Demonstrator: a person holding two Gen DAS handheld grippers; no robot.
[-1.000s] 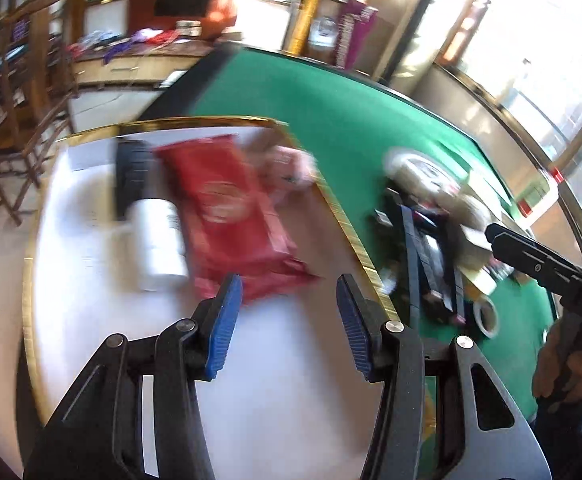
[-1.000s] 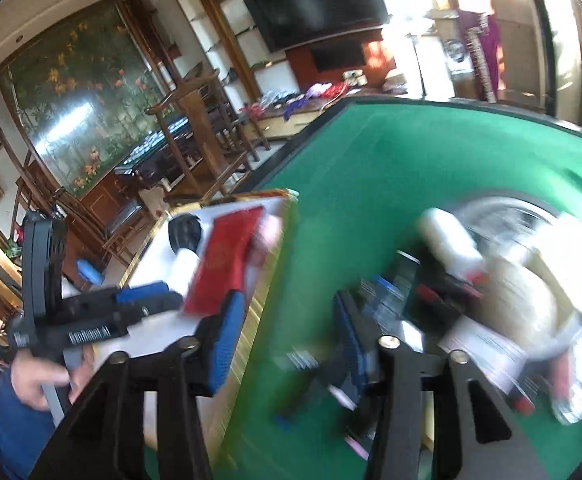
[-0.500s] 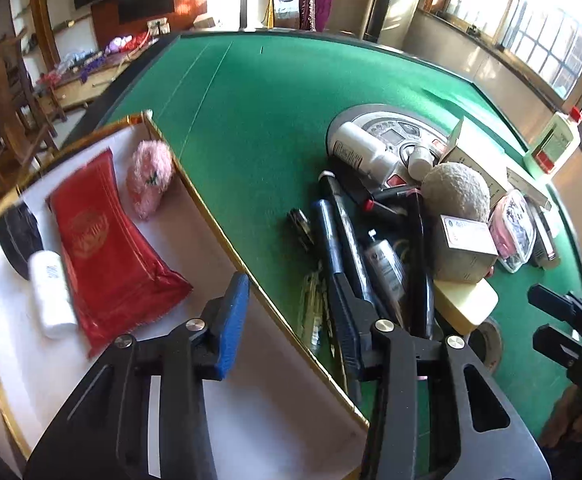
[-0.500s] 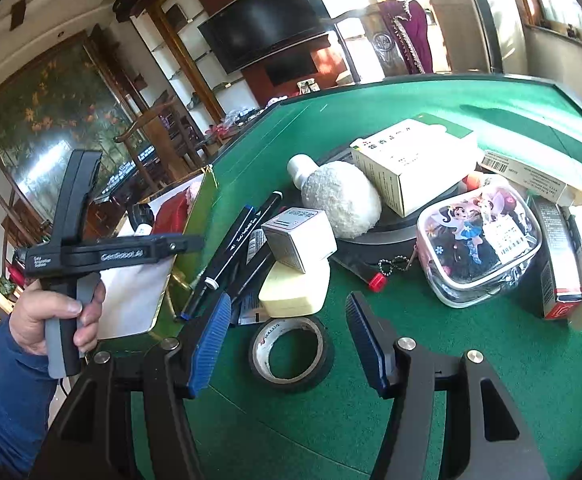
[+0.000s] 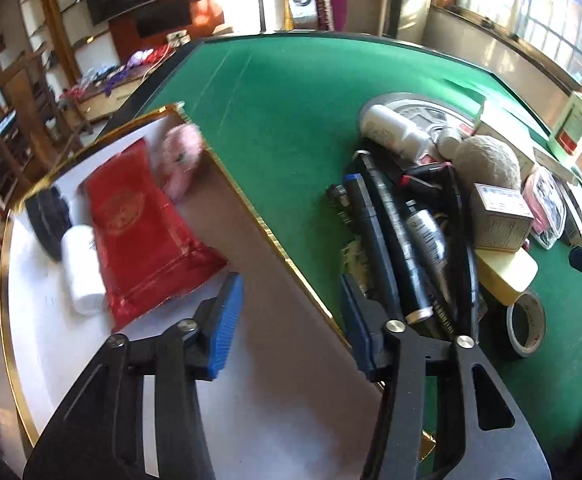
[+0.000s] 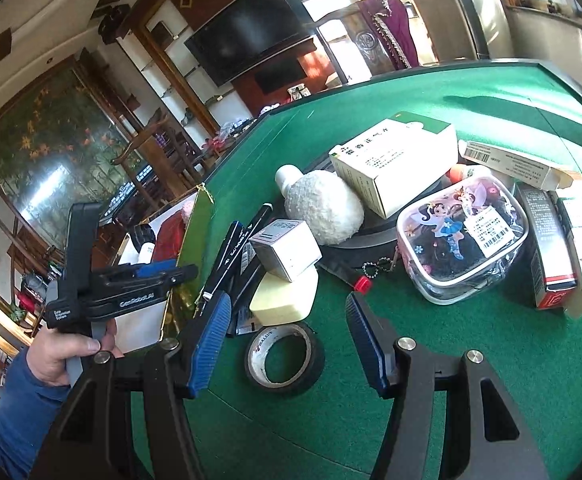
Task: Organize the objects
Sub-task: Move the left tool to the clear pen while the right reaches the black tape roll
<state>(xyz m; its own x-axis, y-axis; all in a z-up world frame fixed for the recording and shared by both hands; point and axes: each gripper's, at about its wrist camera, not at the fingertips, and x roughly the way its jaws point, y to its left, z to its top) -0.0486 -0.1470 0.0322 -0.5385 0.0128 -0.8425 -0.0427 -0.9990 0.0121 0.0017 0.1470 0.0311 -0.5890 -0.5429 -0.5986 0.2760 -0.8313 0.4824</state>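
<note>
As the right gripper (image 6: 287, 326) hung with jaws apart and empty over the tape roll (image 6: 284, 354), the left gripper (image 5: 291, 316) was opening, empty, above the tray's gold rim (image 5: 275, 240); a careless reach risked scattering the piled markers (image 6: 235, 256) beyond.

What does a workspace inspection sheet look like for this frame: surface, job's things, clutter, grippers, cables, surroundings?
Surface: green felt table; a gold-edged white tray lies at its left.
Job's things: red pouch, white bottle, pink plush and a dark item in the tray.
Clutter: pile on the felt with markers, tape roll, fuzzy ball, cartoon case, white-and-green box, yellow sponge.
Grippers: left gripper empty over the tray edge, jaws opening; right gripper open, empty, above the tape roll.
Cables: nothing seen.
Surroundings: wall television, wooden chairs, bright windows.
</note>
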